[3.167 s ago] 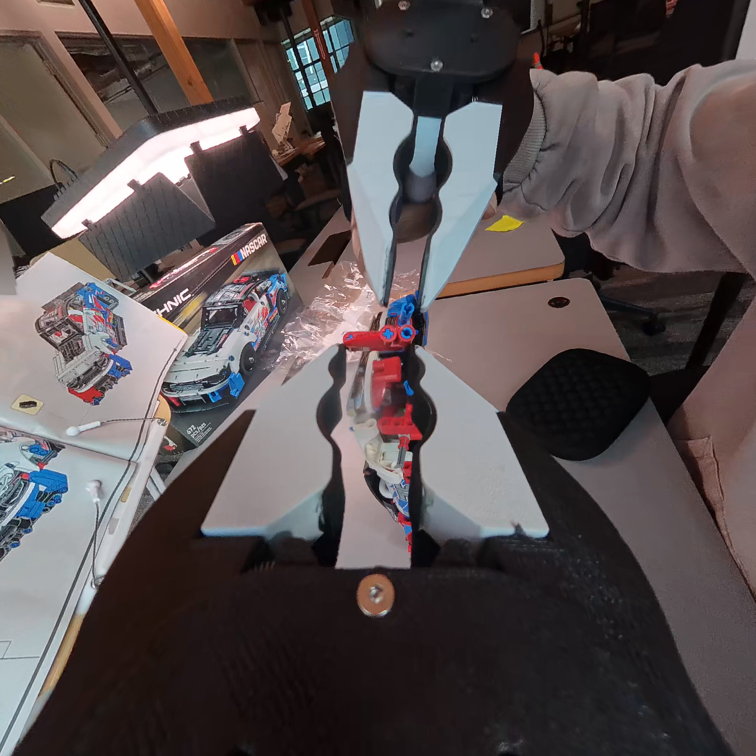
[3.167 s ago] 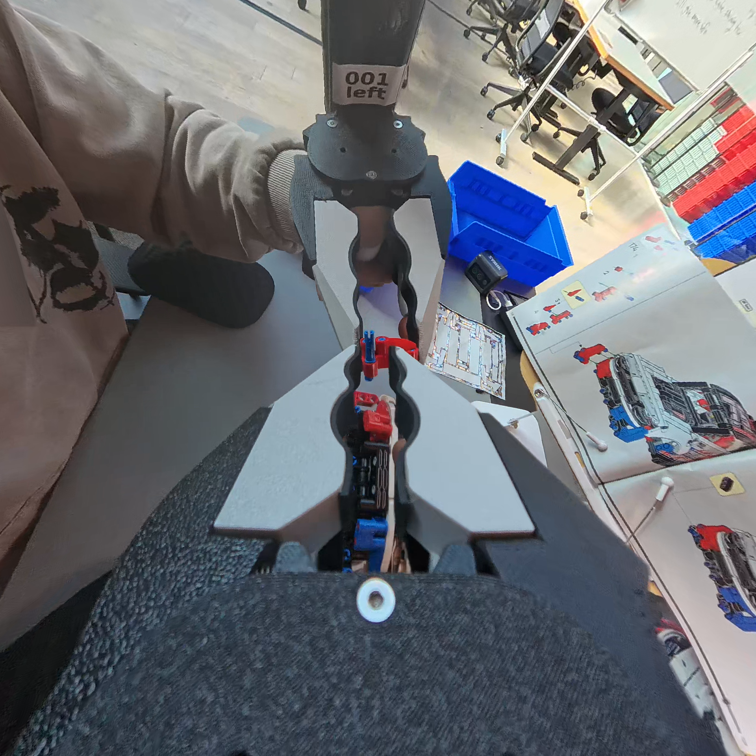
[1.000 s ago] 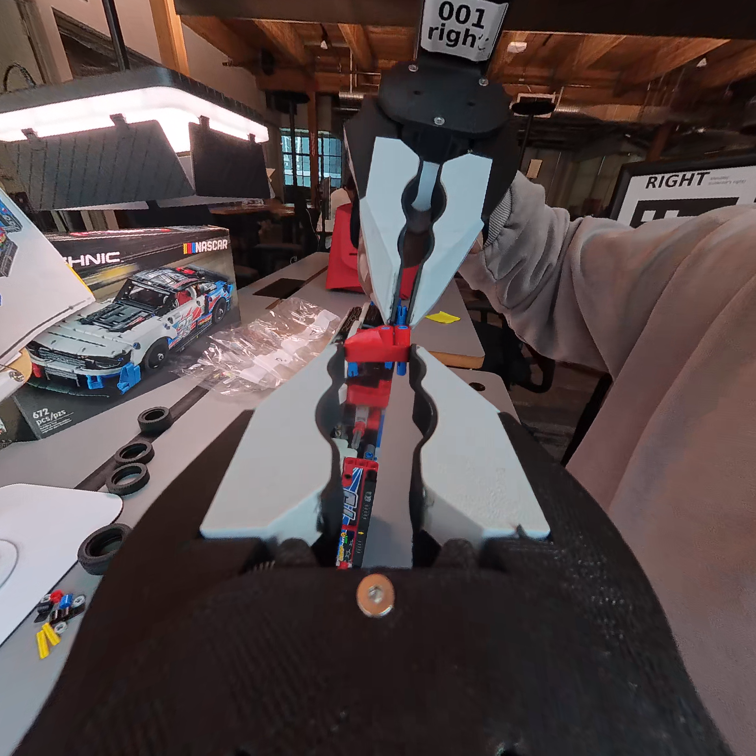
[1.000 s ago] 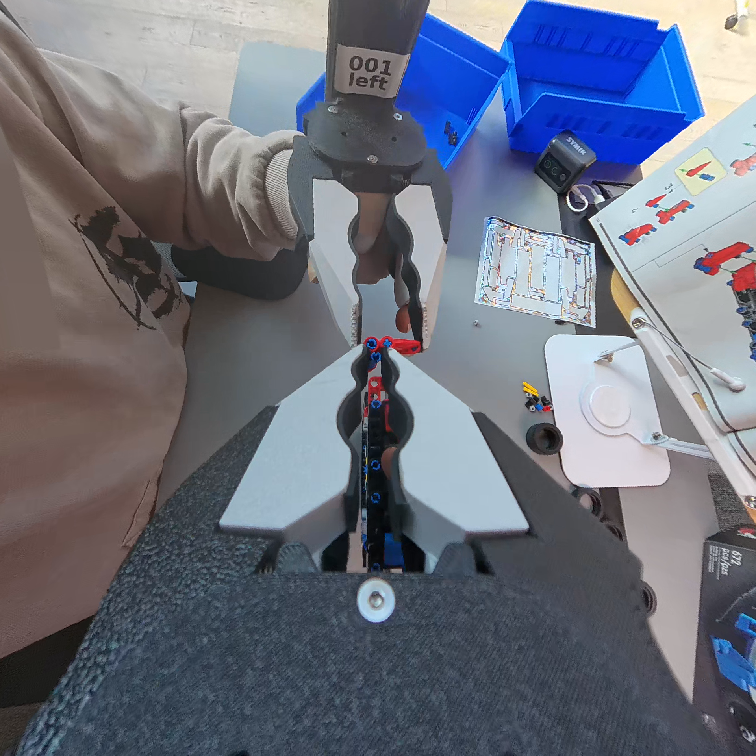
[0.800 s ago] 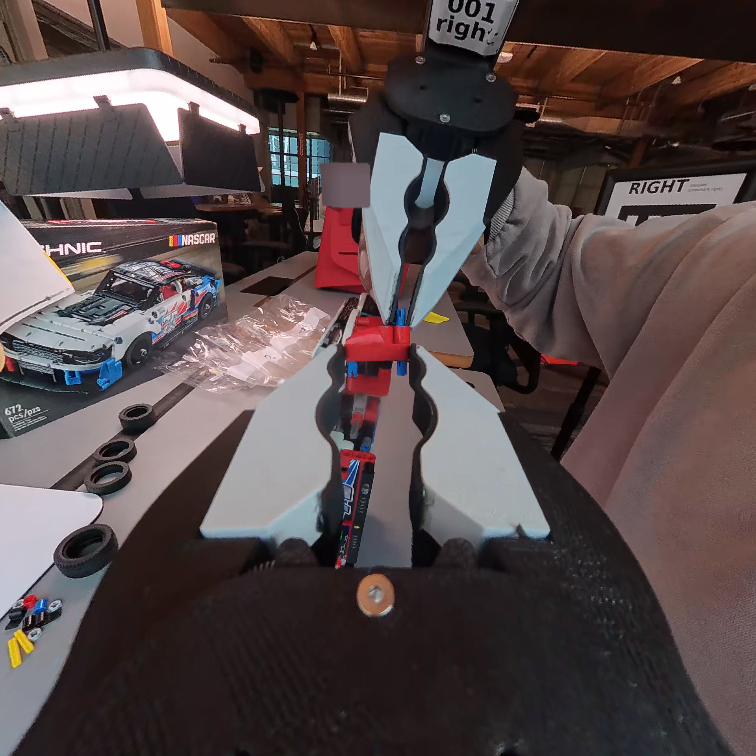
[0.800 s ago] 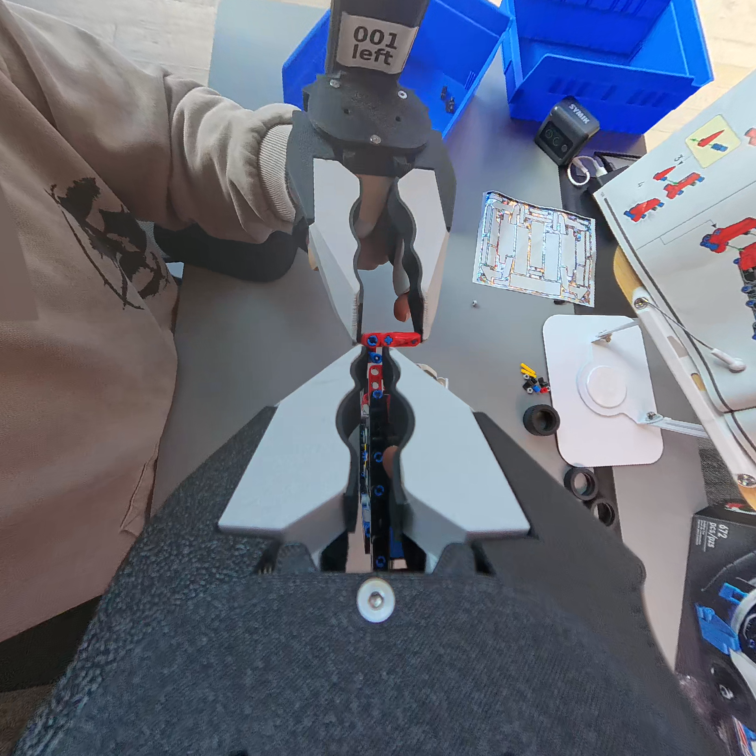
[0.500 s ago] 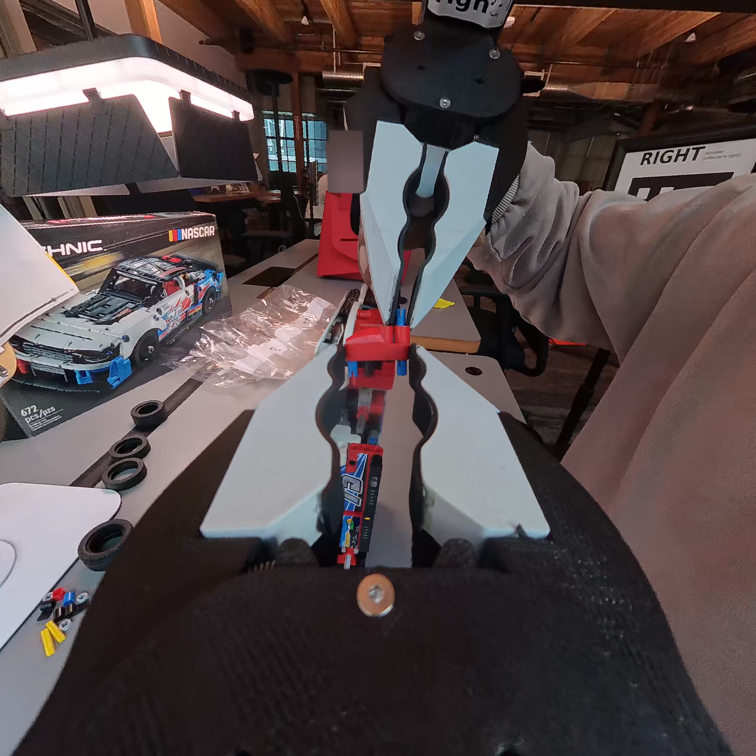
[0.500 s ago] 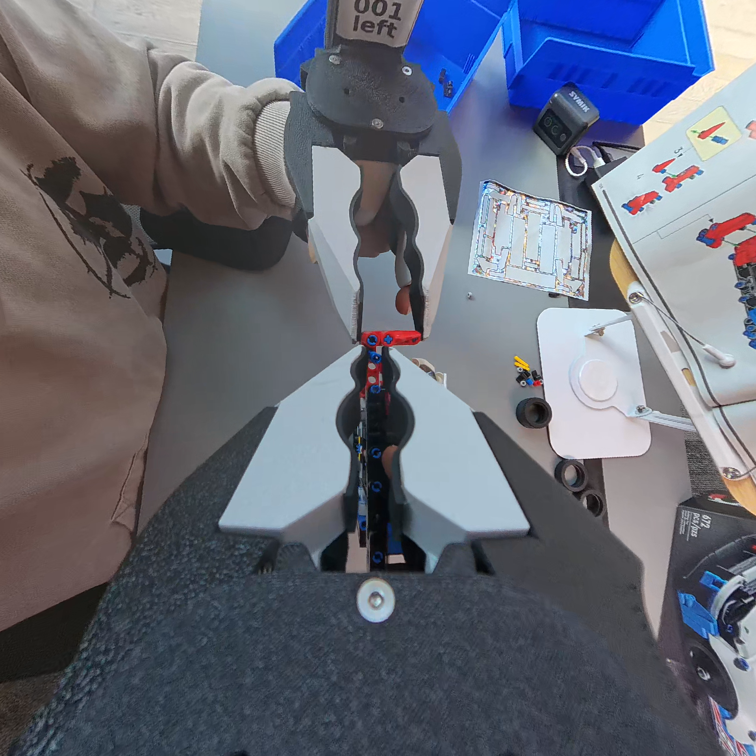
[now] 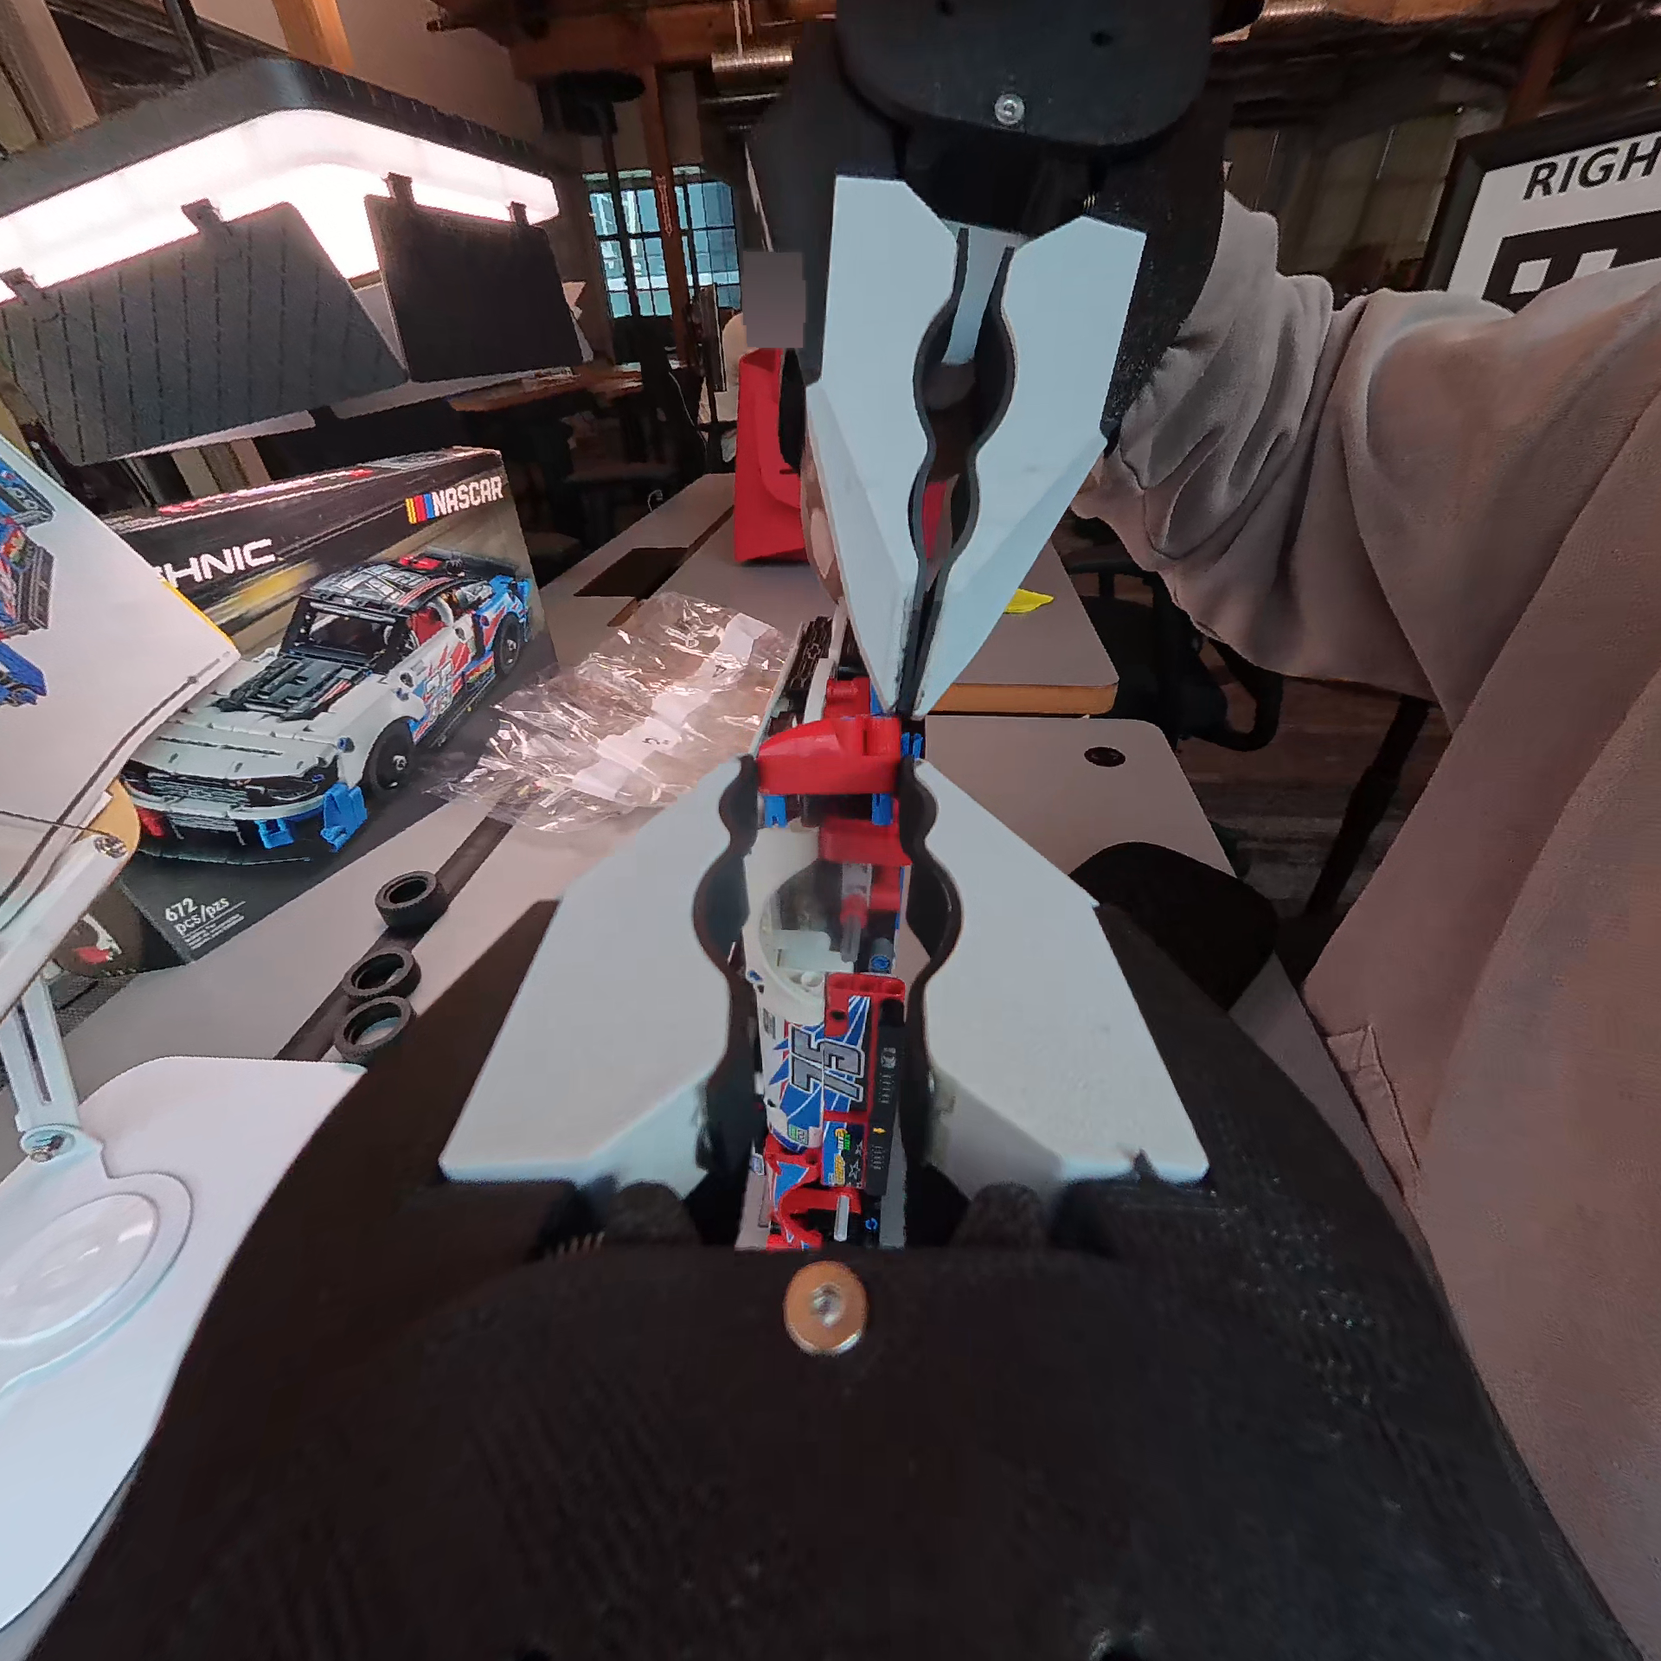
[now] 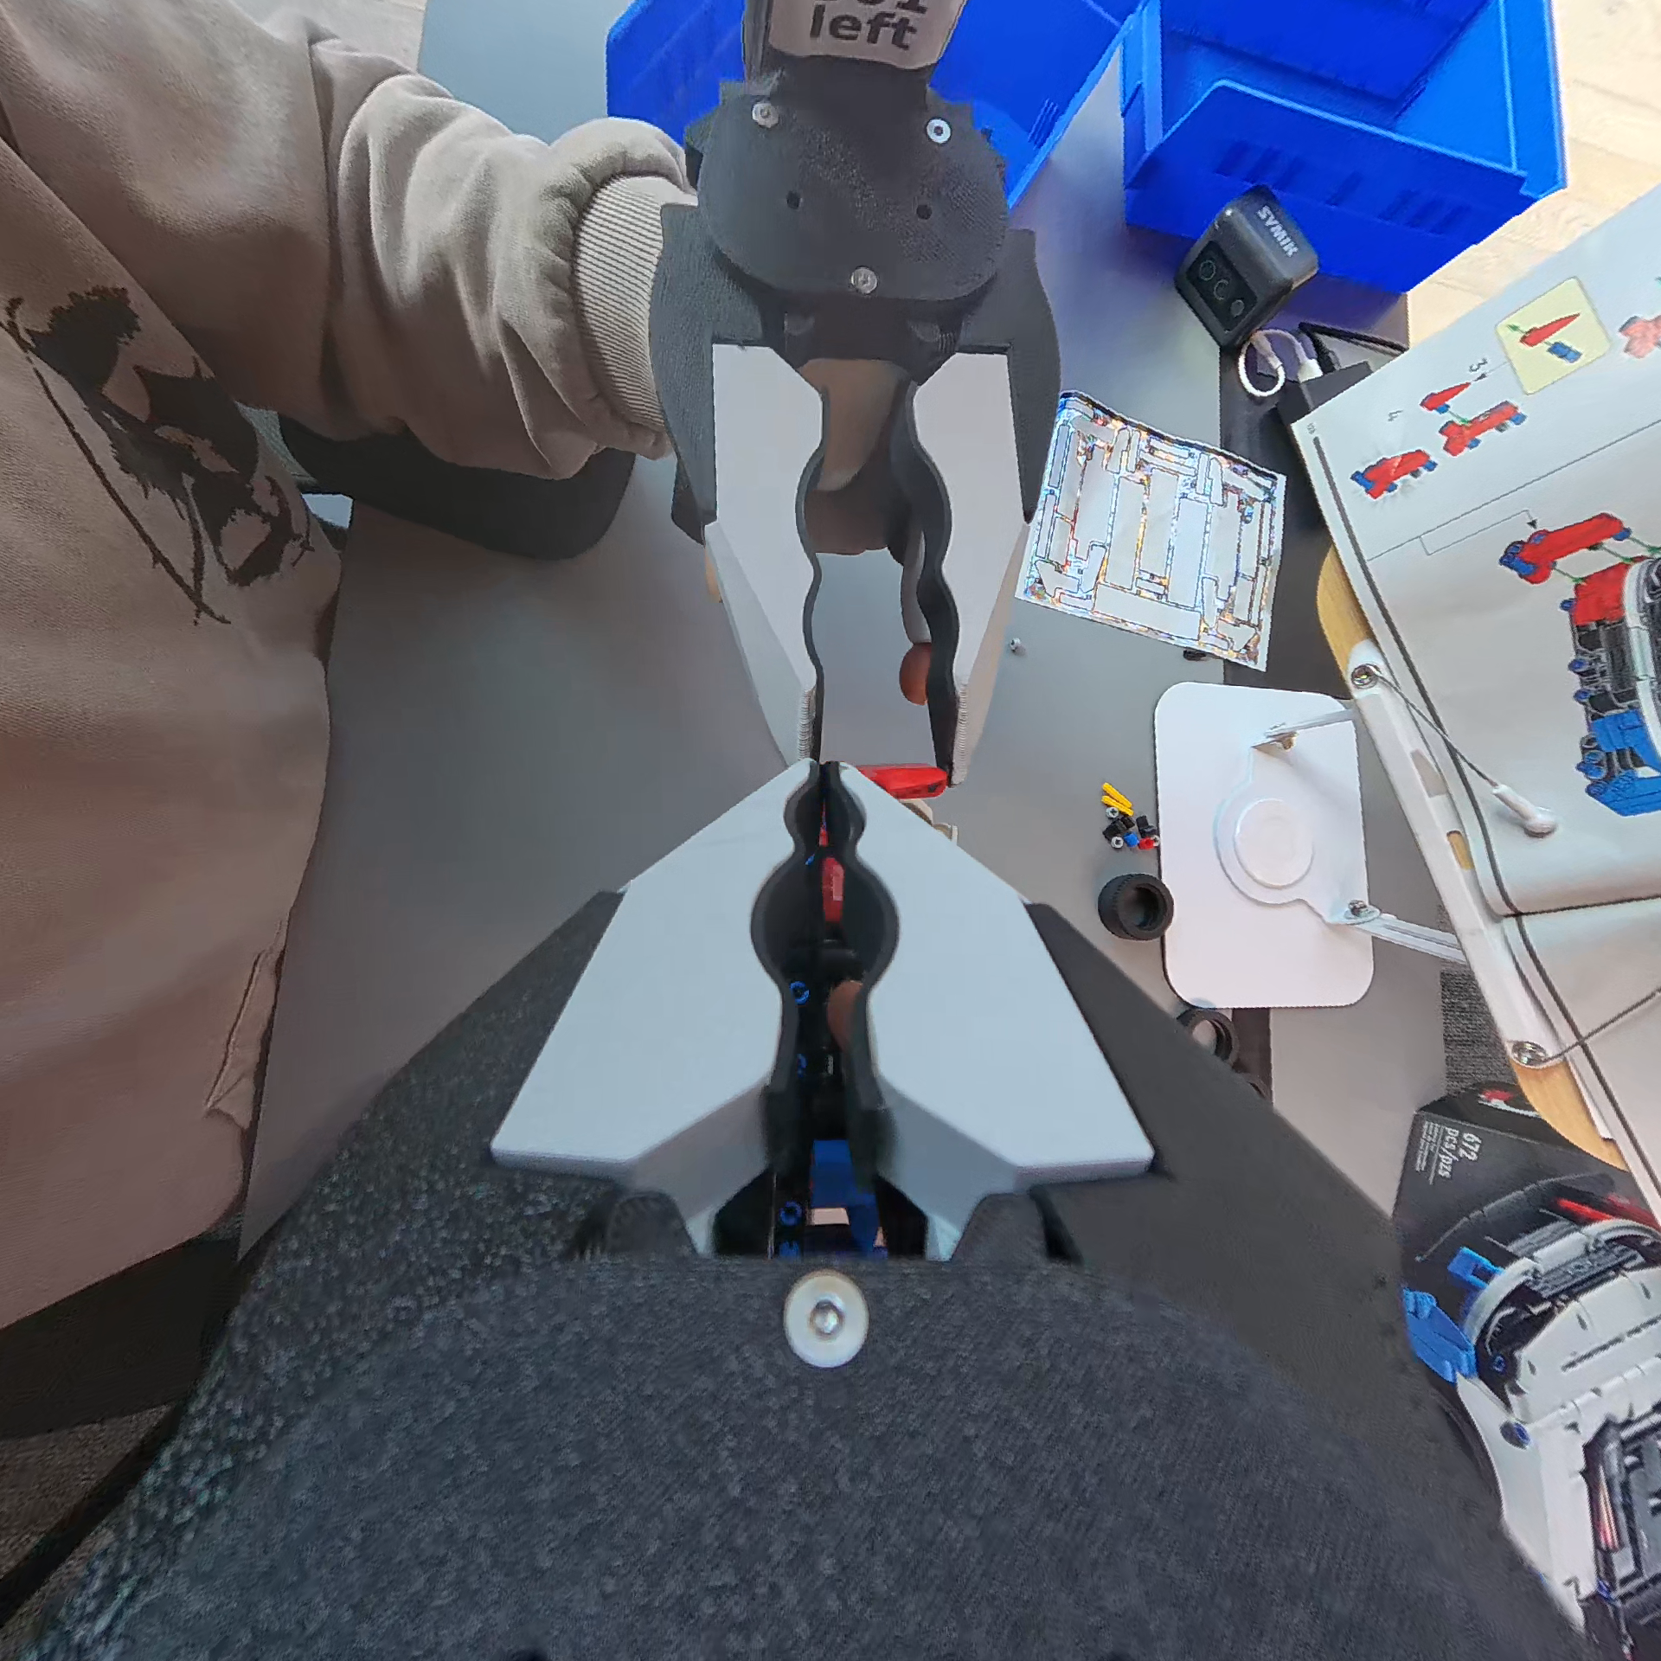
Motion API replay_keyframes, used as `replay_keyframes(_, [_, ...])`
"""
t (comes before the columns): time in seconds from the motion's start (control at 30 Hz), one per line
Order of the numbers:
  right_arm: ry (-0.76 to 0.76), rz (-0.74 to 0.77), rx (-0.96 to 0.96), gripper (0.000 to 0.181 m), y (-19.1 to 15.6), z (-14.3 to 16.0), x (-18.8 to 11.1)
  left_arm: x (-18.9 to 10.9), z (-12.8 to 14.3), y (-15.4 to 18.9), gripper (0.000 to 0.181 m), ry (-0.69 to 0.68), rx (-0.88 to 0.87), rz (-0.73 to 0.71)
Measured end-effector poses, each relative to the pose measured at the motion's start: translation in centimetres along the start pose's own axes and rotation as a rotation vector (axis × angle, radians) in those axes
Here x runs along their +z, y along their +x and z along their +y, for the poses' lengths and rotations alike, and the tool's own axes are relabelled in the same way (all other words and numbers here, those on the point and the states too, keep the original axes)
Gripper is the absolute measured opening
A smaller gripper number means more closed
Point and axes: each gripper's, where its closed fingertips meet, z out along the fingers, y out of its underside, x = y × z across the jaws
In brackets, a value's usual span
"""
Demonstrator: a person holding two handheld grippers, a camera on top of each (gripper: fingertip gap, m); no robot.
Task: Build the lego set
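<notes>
The left hand-held gripper [image 9: 827, 773] is clenched around a partly built red, white and blue lego car section [image 9: 831, 971], which lies lengthwise between its white fingers [image 9: 620, 989] with the red front end poking out past the tips. Holding it along the fingers likely keeps the model steady against a push from ahead. The right hand-held gripper [image 10: 825, 768] meets it tip to tip; its jaws are pinched nearly together, and a small blue piece [image 9: 912, 742] sits right at its tips on the model's red end, though whether it truly grips that piece I cannot tell. In the right wrist view a red lego beam [image 10: 901, 778] spans the left gripper's tips. This looks like a pin or connector being pressed home.

Below, on the grey bench [image 10: 503, 719], lie a sticker sheet [image 10: 1155, 530], a small heap of loose pins [image 10: 1128, 822], black rubber tyres [image 9: 410, 899], crumpled clear plastic bags [image 9: 647, 710], and the set's printed box [image 9: 333, 647]. An open instruction booklet [image 10: 1510, 575] rests on a white stand [image 10: 1258, 854], propped where the builder can consult it. Blue storage bins [image 10: 1330, 117] sit at the far edge.
</notes>
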Motion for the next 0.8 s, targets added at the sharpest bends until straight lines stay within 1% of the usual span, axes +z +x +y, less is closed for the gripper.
replay_keyframes(0.23, [0.021,0.019,0.021,0.002,0.6,0.3,-0.4,-0.2,0.6,-0.3,0.029,0.007,0.066,-0.033])
replay_keyframes(0.37, [0.007,0.016,0.021,0.003,0.6,0.7,-0.4,-0.2,0.9,-0.1,0.029,0.008,0.061,-0.02])
replay_keyframes(0.5, [-0.022,0.017,0.014,0.003,0.5,0.8,-0.3,-0.2,0.6,0.0,0.03,0.058,-0.003,0.013])
replay_keyframes(0.6, [-0.073,0.012,0.006,0.003,0.4,1.1,-0.2,0.0,0.7,0.0,0.03,0.091,-0.064,0.043])
replay_keyframes(0.73, [-0.123,-0.008,0.021,0.008,0.1,1.3,0.0,-0.1,0.3,0.3,0.029,0.169,-0.144,0.103])
replay_keyframes(0.8, [-0.145,-0.009,0.027,0.008,0.2,1.4,0.1,-0.2,0.1,0.3,0.029,0.196,-0.151,0.116])
